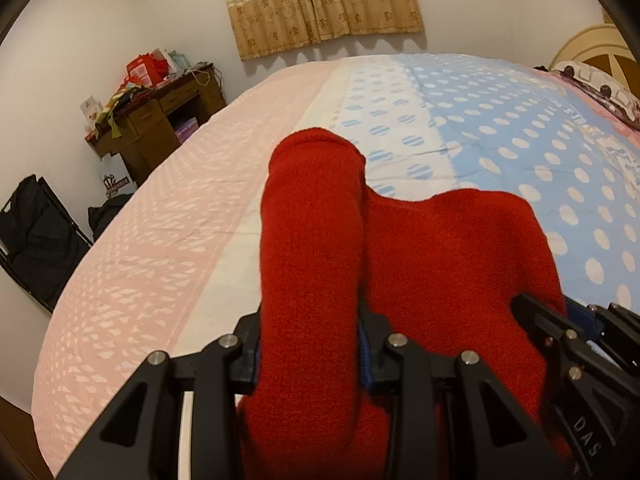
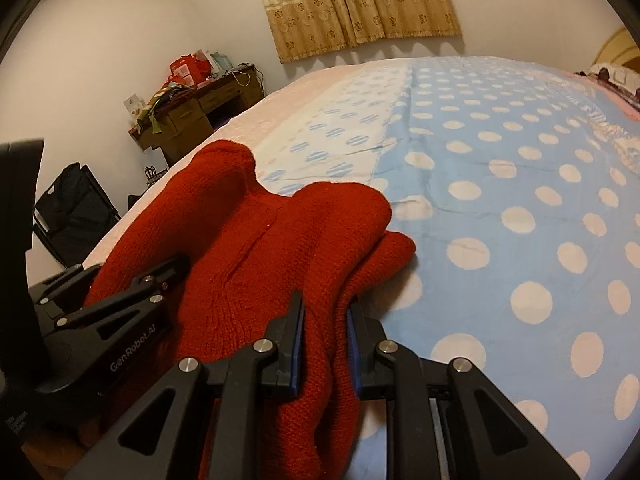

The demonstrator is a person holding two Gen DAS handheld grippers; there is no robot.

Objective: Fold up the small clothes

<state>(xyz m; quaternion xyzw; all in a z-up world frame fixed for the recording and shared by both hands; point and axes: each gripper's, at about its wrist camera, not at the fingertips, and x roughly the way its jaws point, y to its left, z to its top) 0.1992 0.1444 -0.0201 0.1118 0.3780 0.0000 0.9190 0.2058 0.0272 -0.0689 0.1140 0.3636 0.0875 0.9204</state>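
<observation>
A small red knitted garment (image 1: pixel 452 256) lies bunched over the near edge of the bed (image 1: pixel 168 216). My left gripper (image 1: pixel 310 344) is shut on a thick rolled fold of it, the red knit filling the gap between the blue pads. In the right wrist view the same red garment (image 2: pixel 256 248) runs back from my right gripper (image 2: pixel 324 332), which is shut on another bunched fold. The right gripper (image 1: pixel 560 320) shows at the lower right of the left wrist view, and the left gripper (image 2: pixel 132 292) at the lower left of the right wrist view, both against the knit.
The bed cover has a pink band (image 1: pixel 132 264), a white dotted strip (image 1: pixel 372 120) and a blue dotted area (image 2: pixel 520 200). A cluttered wooden desk (image 1: pixel 160 116) and a black bag (image 1: pixel 36 236) stand by the left wall. Curtains (image 1: pixel 320 4) hang behind; pillows (image 1: pixel 600 84) sit at the far right.
</observation>
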